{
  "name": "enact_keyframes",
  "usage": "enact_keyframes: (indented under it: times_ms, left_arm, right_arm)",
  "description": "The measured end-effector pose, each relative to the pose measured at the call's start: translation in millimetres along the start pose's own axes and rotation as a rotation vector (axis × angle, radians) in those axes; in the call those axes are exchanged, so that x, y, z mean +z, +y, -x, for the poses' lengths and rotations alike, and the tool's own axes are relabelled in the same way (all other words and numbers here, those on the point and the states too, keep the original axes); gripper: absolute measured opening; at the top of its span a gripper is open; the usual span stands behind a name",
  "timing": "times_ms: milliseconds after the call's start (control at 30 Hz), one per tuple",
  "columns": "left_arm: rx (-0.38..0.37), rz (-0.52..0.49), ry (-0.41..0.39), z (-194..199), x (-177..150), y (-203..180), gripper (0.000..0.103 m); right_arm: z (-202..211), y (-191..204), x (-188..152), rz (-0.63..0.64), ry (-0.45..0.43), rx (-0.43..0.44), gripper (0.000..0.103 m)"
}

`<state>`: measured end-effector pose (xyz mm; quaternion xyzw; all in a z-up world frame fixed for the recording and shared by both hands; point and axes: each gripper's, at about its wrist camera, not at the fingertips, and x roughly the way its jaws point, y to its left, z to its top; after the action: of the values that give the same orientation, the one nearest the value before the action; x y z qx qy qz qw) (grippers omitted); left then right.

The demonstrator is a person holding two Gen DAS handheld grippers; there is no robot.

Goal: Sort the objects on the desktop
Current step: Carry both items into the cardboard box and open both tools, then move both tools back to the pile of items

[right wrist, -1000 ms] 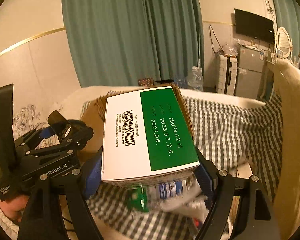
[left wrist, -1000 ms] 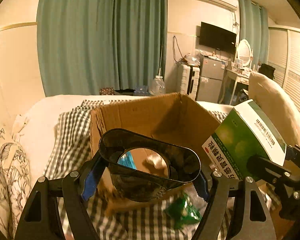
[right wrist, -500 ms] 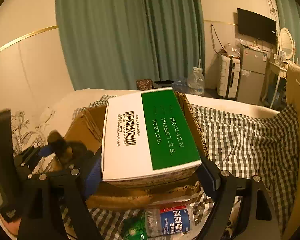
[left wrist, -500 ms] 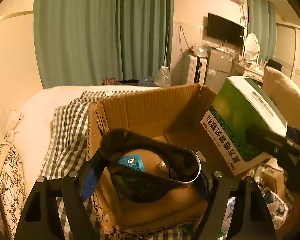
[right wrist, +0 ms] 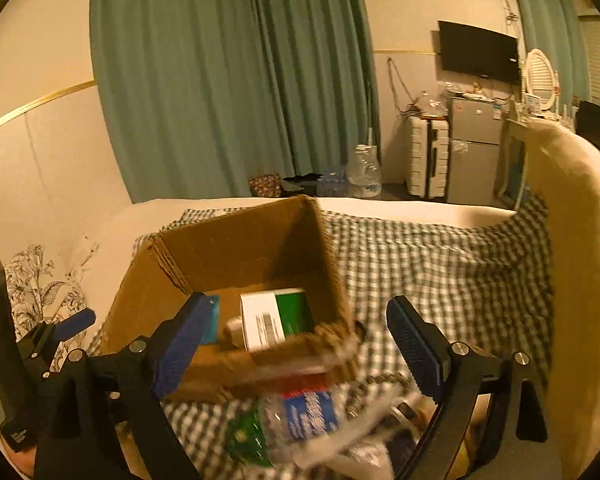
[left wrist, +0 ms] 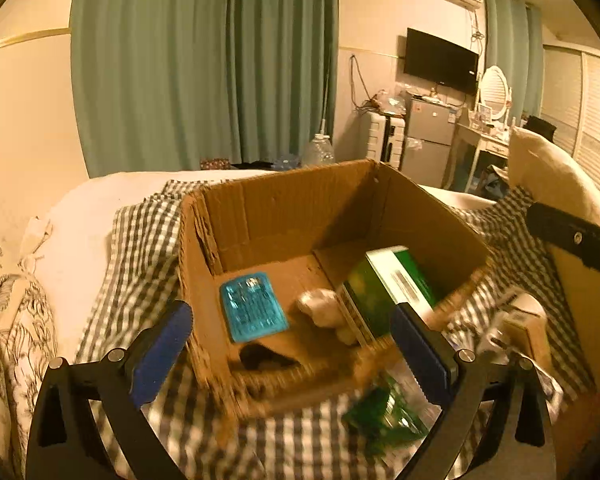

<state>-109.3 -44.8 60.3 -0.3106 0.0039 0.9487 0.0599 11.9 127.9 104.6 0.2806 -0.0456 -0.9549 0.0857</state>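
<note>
My left gripper [left wrist: 290,338] stood with its blue-padded jaws wide apart and nothing between them; they had just been opening. It hung over the near wall of the open brown cardboard box [left wrist: 284,216] that sat on the grey-and-white checked cloth [left wrist: 140,256]. My right gripper [right wrist: 296,332] was likewise spread and empty, its jaws having just opened further, poised over the box's near corner. Inside the box, the green-and-white rectangular carton [left wrist: 392,284] lay tilted against the right wall. Left of it lay a small pale lump [left wrist: 320,308], too blurred to identify, and a translucent blue flat plastic case [left wrist: 252,306] on the box floor. A dark curved object [left wrist: 264,358] rested near the front wall. In front of the box, on the cloth, lay a clear plastic bottle with a blue-and-red label [right wrist: 304,416] beside some green packaging [right wrist: 244,436].
</note>
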Motion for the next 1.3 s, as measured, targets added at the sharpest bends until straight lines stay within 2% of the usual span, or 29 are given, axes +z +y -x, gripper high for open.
enact_keyframes:
  times_ms: [133,300,700,967,1100,1300]
  left_arm:
    - [-0.039,0.001,0.024,9.0,-12.8,-13.7,0.101]
    - [-0.071,-0.045,0.019,19.7,-21.7,-38.0,0.101]
    - [-0.114,-0.103,0.084,9.9,-79.3,-82.6,0.101]
    - [-0.139,-0.081,0.144,-11.8,-101.6,-80.5,0.101]
    - [-0.114,-0.060,0.161,-21.2,-107.0,-74.9,0.101]
    - [-0.115,-0.048,0.190,-35.0,-113.9,-70.1,0.101]
  right_arm:
    - [20.5,-12.7,-14.3,-0.011,0.017,-0.028,0.090]
    - [36.6,-22.9,-38.6,-0.011,0.050,-0.060,0.090]
    - [31.1,-39.5,-86.3,-0.034,0.136,-0.080,0.090]
    - [8.5,-44.3,-107.2,-0.040,0.208,-0.085,0.090]
    - [0.8,-46.3,-109.8,-0.043,0.228,-0.082,0.090]
    - [-8.5,-51.4,-112.7,-0.052,0.252,-0.088,0.090]
